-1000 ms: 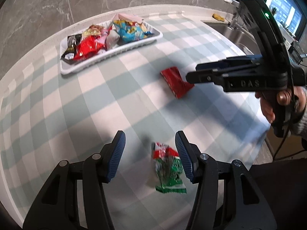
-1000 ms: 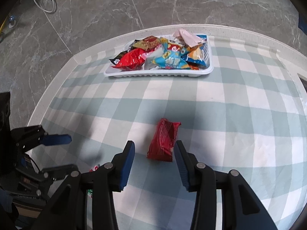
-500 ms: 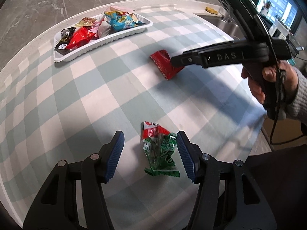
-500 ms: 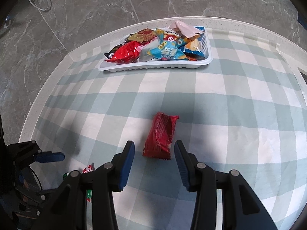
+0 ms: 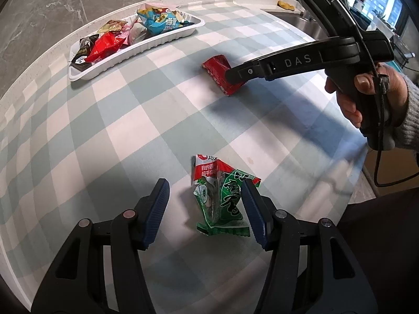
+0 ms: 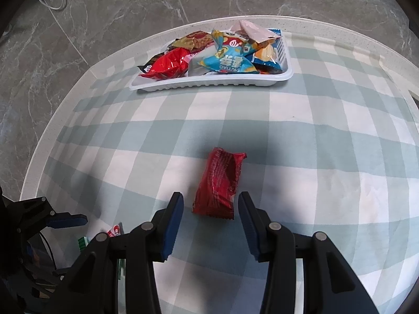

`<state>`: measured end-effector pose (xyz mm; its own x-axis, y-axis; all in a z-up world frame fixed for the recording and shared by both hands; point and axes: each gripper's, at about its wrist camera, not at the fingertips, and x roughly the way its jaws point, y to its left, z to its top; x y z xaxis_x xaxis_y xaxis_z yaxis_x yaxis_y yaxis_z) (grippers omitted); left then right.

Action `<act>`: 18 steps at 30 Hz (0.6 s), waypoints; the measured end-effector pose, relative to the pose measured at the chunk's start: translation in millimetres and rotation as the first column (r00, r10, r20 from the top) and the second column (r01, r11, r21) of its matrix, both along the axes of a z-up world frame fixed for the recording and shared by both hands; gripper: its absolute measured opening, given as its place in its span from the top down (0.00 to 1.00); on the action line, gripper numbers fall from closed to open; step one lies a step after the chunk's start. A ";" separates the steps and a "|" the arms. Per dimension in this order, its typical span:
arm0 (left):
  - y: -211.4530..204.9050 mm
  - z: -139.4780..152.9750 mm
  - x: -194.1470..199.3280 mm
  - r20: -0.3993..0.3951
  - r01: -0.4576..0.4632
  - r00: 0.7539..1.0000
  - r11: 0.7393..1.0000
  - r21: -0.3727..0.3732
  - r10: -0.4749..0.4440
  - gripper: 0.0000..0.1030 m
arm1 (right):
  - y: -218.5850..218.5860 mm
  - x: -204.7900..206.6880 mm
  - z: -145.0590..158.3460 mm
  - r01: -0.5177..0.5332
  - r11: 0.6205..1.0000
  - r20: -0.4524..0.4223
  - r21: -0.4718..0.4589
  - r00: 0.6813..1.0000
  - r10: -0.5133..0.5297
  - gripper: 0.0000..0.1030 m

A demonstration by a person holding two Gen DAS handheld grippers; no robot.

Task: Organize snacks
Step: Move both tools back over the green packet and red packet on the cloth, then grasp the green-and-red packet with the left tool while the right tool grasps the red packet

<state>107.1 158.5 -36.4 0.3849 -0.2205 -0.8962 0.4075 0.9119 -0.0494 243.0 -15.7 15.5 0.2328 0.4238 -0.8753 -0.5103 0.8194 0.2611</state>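
A green and red snack packet (image 5: 222,196) lies on the checked tablecloth between the fingers of my open left gripper (image 5: 207,201), nearer the right finger. A red snack packet (image 6: 220,183) lies just ahead of my open right gripper (image 6: 209,214), its near end between the fingertips; it also shows in the left wrist view (image 5: 218,72), partly behind the right gripper (image 5: 233,77). A white tray (image 6: 209,82) full of several snack packets stands at the far edge of the table; it also shows in the left wrist view (image 5: 131,52).
The table edge runs close on the left in the right wrist view, with grey stone floor beyond. A sink (image 5: 306,22) lies at the far right. The left gripper (image 6: 66,221) shows at the lower left of the right wrist view.
Both grippers have moved forward and lower over their packets. The green packet now sits deeper between the left fingers, and the red packet is nearer the right fingertips. Both stay open.
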 end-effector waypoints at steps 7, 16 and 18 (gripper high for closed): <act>-3.6 -7.9 -1.3 -0.006 0.010 1.000 1.000 0.018 -0.010 0.44 | 4.8 2.1 -4.9 -0.009 1.000 0.002 -0.020 1.000 0.009 0.54; -5.8 -20.6 -1.1 -0.020 0.026 0.999 0.999 0.028 -0.025 0.43 | 15.9 6.5 -13.9 -0.016 0.998 0.005 -0.054 1.000 0.016 0.54; -5.1 -22.8 -0.2 -0.022 0.029 0.999 0.999 0.021 -0.028 0.42 | 18.1 7.3 -14.1 -0.018 0.998 0.006 -0.059 1.000 0.018 0.55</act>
